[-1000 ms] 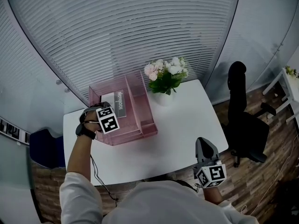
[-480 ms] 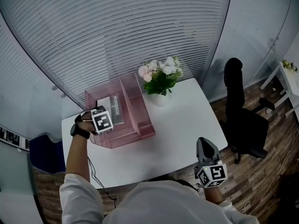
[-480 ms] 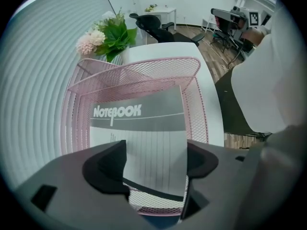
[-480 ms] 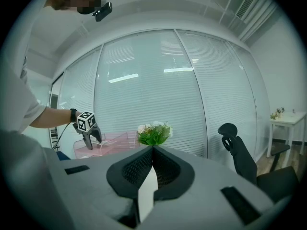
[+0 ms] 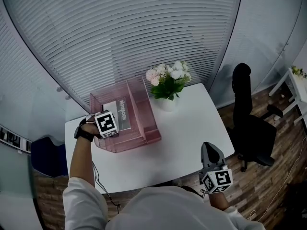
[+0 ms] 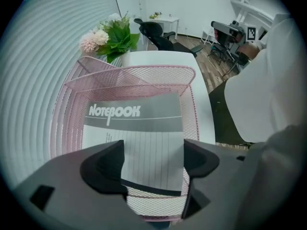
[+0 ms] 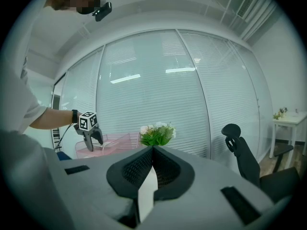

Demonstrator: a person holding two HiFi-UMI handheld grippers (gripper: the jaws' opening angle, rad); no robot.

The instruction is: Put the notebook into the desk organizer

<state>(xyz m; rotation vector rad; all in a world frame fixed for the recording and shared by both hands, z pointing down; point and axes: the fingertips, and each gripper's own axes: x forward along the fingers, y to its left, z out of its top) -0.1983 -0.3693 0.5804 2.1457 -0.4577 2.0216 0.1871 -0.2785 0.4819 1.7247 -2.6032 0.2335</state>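
Left gripper (image 6: 153,150) over pink tray, jaws opening, spread wide, pads clear of notebook (image 6: 136,128), grip released. Notebook flat inside pink mesh desk organizer (image 6: 144,75), widest compartment, near end between the 2 jaws. Right gripper (image 7: 152,150) by table (image 5: 187,123) near edge, jaws clenched together, empty.

At centre left, the pink wire-mesh desk organizer (image 5: 145,133) shows a fine grid pattern. The flat paper notebook (image 6: 136,128) is grey-banded with white lettering and ruled lines. The smooth rounded tabletop (image 5: 192,123) is white, the flower bunch (image 5: 168,79) pink, white and green-leaved, and the office chair (image 5: 247,123) black.
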